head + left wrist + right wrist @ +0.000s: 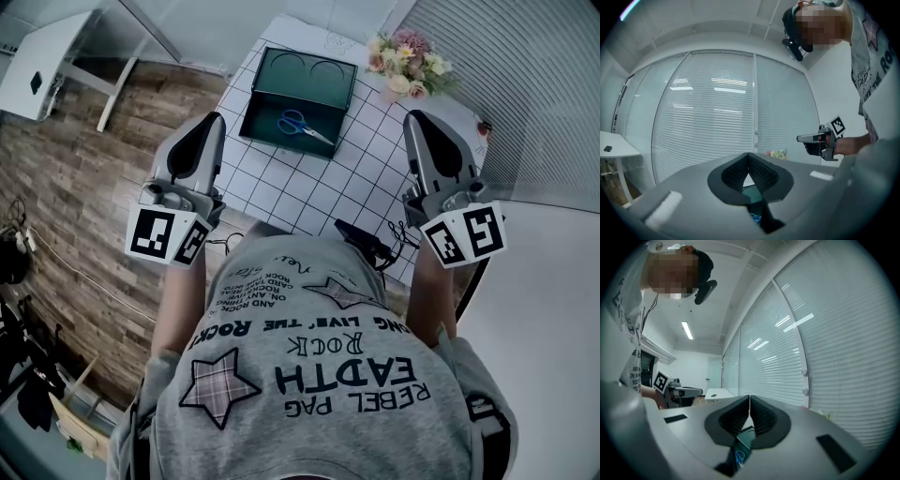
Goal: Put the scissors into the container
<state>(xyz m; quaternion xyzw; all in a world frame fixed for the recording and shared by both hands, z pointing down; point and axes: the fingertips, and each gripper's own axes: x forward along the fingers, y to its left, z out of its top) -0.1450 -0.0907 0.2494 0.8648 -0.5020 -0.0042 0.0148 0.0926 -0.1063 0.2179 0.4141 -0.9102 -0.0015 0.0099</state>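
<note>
1. Head view: the blue-handled steel scissors point(302, 125) lie inside the dark green rectangular tray container point(281, 89). Their long axis slants across, ahead of the left gripper point(208, 124) and right gripper point(419, 122), slightly nearer the left.
2. Left gripper view: jaws pressed together, empty; scissors glimpsed below, ahead.
3. Right gripper view: jaws pressed together, empty.

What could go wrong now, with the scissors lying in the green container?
The flowers stand just beyond the shut right tongs; a careless swing might knock them over. The black cabled device lies at the near edge of the table, where a lowering arm could snag it.
</note>
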